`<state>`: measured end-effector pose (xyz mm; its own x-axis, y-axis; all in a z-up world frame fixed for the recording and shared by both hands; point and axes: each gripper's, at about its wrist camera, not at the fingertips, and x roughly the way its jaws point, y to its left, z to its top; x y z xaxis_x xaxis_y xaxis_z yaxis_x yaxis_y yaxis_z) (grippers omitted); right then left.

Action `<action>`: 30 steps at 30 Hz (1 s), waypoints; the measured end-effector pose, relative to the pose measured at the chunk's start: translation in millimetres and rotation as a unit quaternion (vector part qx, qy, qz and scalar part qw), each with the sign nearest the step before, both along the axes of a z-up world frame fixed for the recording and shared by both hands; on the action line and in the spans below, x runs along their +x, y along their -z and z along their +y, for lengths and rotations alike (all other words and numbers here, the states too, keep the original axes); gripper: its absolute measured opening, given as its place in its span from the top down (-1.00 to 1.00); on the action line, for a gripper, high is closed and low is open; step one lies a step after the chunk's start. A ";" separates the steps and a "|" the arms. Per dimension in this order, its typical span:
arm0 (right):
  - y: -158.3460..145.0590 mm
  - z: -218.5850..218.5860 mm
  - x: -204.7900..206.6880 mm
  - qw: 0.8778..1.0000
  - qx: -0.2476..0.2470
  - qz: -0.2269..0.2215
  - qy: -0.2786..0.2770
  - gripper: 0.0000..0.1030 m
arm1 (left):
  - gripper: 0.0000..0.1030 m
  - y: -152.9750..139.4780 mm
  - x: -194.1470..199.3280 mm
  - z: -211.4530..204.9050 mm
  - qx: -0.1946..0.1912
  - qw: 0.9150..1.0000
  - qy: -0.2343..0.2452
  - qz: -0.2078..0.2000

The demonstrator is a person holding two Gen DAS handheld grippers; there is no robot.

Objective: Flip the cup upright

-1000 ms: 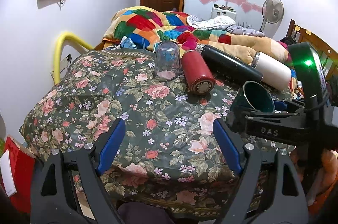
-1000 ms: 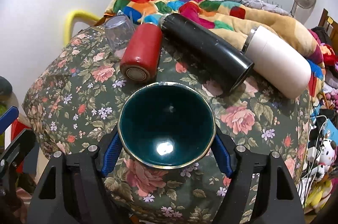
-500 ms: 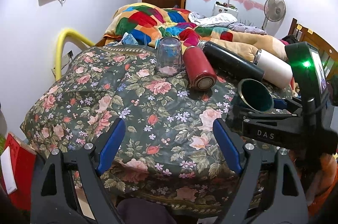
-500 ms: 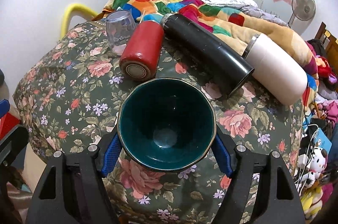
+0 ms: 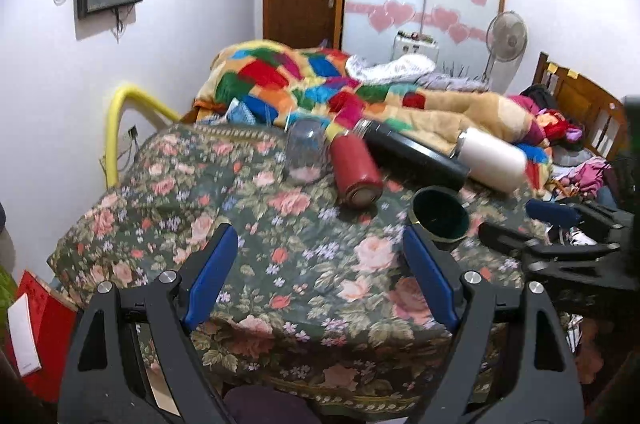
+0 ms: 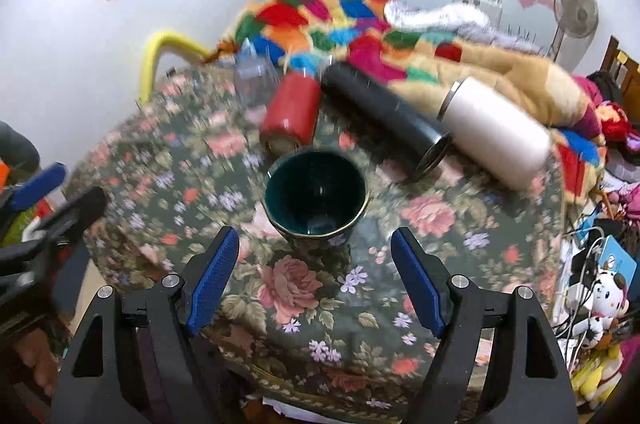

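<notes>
A dark green cup (image 6: pixel 316 198) with a gold rim stands upright, mouth up, on the floral tablecloth (image 6: pixel 304 288). It also shows in the left wrist view (image 5: pixel 440 218). My right gripper (image 6: pixel 316 280) is open and empty, a little back from the cup, which sits beyond its blue pads (image 6: pixel 212 276). It shows at the right of the left wrist view (image 5: pixel 532 224). My left gripper (image 5: pixel 320 284) is open and empty over the table's near side, left of the cup.
A clear glass (image 5: pixel 306 152) stands upside down at the table's far side. A red flask (image 5: pixel 356 170), a black flask (image 5: pixel 416 154) and a white flask (image 5: pixel 492 158) lie on their sides behind the cup. A patchwork quilt (image 5: pixel 304 80) covers the bed beyond.
My right gripper has opened, let go of the green cup and pulled back. The cup now stands on the cloth. Both grippers have drawn back from the table.
</notes>
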<state>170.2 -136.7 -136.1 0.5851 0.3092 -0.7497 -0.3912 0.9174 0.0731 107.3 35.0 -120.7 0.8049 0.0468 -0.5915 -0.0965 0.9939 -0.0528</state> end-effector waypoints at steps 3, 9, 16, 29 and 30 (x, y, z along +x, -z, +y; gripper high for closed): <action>-34.5 -15.4 -23.0 0.999 0.023 -0.047 0.009 -0.47 | -0.64 -19.4 -12.3 -10.0 0.004 1.000 0.011 -0.028; -96.4 -41.6 -72.3 0.987 0.069 -0.143 0.025 -0.47 | -0.64 -69.3 -47.5 -32.4 0.006 0.994 0.034 -0.106; -142.1 -61.8 -129.6 0.962 0.109 -0.248 0.040 -0.48 | -0.72 -123.5 -95.4 -54.2 0.008 0.977 0.052 -0.207; -151.2 -65.1 -173.1 0.933 0.105 -0.335 0.083 -1.00 | -0.97 -138.2 -137.7 -58.8 0.008 0.967 0.021 -0.253; -150.6 -65.3 -173.1 0.933 0.105 -0.335 0.083 -1.00 | -0.97 -137.3 -138.2 -58.5 0.009 0.968 0.021 -0.251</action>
<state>-2.8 -202.0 14.4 0.9537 0.2705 -0.1315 -0.2665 0.9627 0.0475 -30.9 -23.5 16.6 0.9921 0.0146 -0.1248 -0.0229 0.9976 -0.0656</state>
